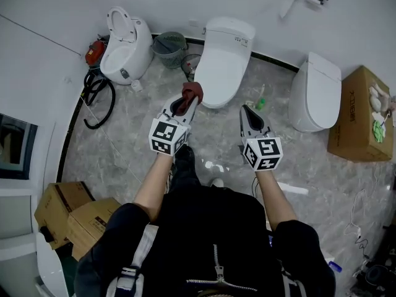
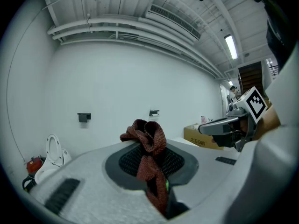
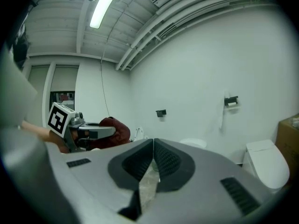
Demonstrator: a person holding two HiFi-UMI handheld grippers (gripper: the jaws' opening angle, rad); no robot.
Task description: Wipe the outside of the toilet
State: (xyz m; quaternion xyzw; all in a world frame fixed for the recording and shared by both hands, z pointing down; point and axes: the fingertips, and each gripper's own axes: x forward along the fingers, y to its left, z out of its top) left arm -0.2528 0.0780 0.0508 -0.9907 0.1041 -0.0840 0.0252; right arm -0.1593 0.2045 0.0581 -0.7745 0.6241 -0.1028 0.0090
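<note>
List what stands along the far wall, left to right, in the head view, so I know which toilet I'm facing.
Left to right: small toilet with its lid up → green basket → closed middle toilet → closed right toilet → cardboard box.

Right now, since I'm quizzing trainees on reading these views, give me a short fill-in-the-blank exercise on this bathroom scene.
1. The left gripper is shut on a dark red ____.
2. The jaws of the right gripper are ____, holding nothing.
3. In the head view, the toilet with its lid raised stands ____ of the green waste basket.
Missing words: cloth; together; left.
</note>
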